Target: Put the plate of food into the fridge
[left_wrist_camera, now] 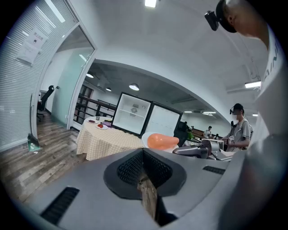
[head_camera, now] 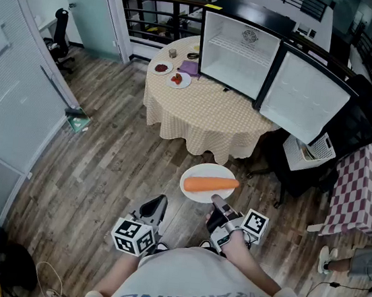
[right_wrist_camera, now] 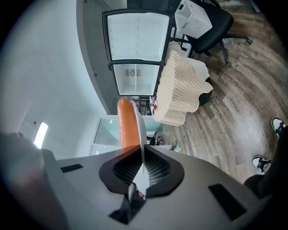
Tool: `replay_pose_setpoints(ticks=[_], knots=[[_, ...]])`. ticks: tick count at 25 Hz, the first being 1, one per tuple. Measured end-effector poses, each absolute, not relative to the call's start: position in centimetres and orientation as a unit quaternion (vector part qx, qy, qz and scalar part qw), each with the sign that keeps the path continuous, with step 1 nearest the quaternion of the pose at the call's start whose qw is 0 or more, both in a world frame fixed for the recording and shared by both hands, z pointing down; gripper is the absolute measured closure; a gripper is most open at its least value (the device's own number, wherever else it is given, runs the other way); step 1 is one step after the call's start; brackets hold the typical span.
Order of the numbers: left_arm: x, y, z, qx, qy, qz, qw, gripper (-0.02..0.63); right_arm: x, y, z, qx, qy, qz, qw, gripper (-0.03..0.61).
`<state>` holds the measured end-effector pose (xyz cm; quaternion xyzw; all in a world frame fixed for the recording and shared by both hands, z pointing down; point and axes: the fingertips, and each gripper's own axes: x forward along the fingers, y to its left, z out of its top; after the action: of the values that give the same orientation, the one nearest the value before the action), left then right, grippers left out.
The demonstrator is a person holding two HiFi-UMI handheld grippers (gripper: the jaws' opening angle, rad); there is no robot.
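Wooden floor [head_camera: 103,161]: open planks lie between the person and the table, a gap yet to be crossed, so this reads as the carrying stage.
Round table [head_camera: 204,116]: draped in a checked cloth, it lifts the fridge to roughly arm height, which should suit a level slide-in.
Fridge [head_camera: 239,56]: stands on the far side of the table top with its white inside bare and facing the person, ready to receive.
Fridge door [head_camera: 305,95]: swung wide to the right and clear of the opening, so neither gripper should be needed for it.
Plate [head_camera: 207,171]: white, held out in front of the person over the floor, well apart from the fridge. It looks level, presumably so the food does not roll.
Right gripper [head_camera: 218,201]: jaws closed down on the near rim of the plate, which its own view shows edge-on between the pads. It is turned on its side to pinch a flat rim.
Left gripper [head_camera: 158,205]: jaws together with nothing between them. It hangs low beside the right one, idle, likely spare for steadying.
Carrot [head_camera: 210,184]: lies lengthwise across the plate middle, away from the rim.
Small dishes [head_camera: 171,73]: sit at the table's left edge, out of the approach path.
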<state>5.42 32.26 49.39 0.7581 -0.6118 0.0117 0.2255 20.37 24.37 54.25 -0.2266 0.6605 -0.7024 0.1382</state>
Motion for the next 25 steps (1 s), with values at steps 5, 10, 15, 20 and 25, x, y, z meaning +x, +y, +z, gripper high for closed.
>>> replay_pose_setpoints(ticks=[5,10,15,20,25], knots=[[5.3,32.4,49.5,0.757,-0.609,0.008,0.235,0.606,20.1,24.5,54.1,-0.222,0.660,-0.704,0.142,0.545],[4.9,32.7,49.3,0.756,-0.610,-0.002,0.239,0.606,19.9,25.2,54.4,-0.223,0.656,-0.707,0.139,0.545],[4.9,33.0,49.1,0.756,-0.610,-0.002,0.238,0.606,20.1,25.5,54.3,-0.222,0.658,-0.706,0.138,0.545],[4.8,33.4,49.1,0.757,-0.609,-0.001,0.239,0.606,19.9,25.6,54.1,-0.224,0.658,-0.704,0.146,0.545],[4.1,34.1,49.3,0.756,-0.609,-0.001,0.240,0.606,19.4,25.8,54.0,-0.227,0.656,-0.704,0.148,0.545]])
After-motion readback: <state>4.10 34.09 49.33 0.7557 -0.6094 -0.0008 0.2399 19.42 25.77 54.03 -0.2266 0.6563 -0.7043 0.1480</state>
